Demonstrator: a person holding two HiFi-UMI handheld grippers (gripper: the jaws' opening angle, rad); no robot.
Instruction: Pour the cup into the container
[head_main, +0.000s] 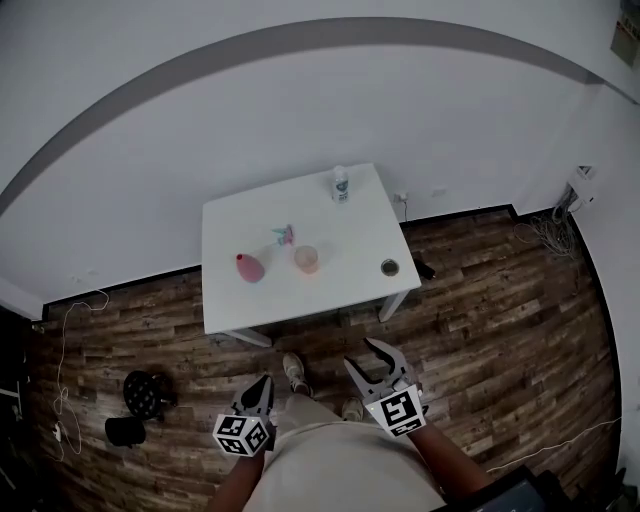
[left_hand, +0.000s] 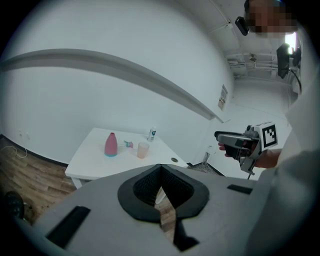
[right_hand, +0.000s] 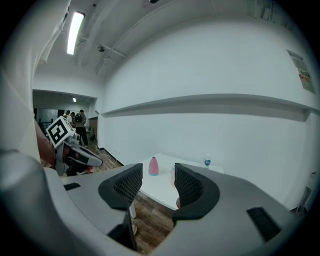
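Left gripper: pressed together and empty, held short of the desk over the wooden floor.
Right gripper: spread part-way with nothing between its jaws, also short of the desk; likely readied for the cup.
Cup: upright at mid-desk, untouched.
Pink container: on the desk left of centre, near the cup, which suits a short pour.
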